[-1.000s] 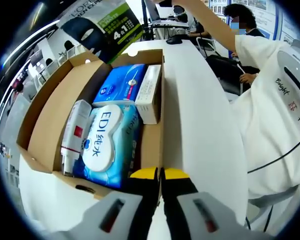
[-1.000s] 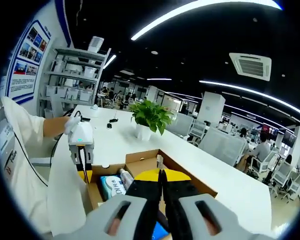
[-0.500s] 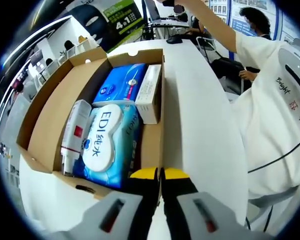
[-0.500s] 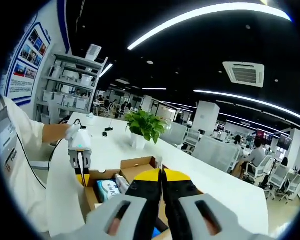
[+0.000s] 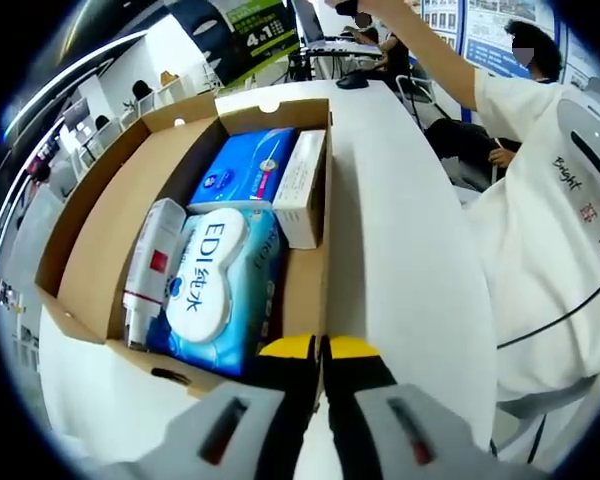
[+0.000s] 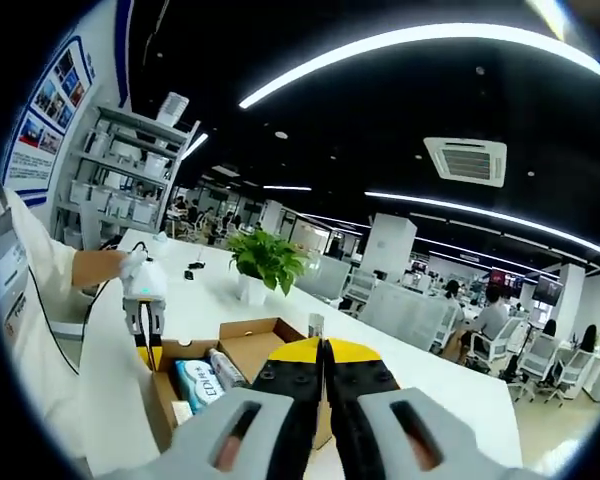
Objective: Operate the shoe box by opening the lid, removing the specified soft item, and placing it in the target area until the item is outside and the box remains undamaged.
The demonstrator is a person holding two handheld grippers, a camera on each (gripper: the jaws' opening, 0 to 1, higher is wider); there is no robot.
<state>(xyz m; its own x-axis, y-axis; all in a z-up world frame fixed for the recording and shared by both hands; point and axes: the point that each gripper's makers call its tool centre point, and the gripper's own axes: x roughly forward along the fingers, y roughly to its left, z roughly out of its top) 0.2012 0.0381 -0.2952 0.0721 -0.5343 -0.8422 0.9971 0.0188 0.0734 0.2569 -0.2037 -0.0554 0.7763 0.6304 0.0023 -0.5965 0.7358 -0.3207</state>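
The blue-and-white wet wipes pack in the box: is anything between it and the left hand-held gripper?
Only the brown cardboard box's near wall. The left hand-held gripper, jaws shut, sits at that edge; the blue-and-white wet wipes pack lies just beyond, uncovered from above.

Open shoe box [image 5: 90, 250] on the counter [image 5: 400, 270] ahead of my left claw [image 5: 320, 350], wipes pack [image 5: 215, 285] inside between bottle [image 5: 148, 268] and small carton [image 5: 302, 185], potted plant [image 6: 263, 265] on the counter beyond the box.
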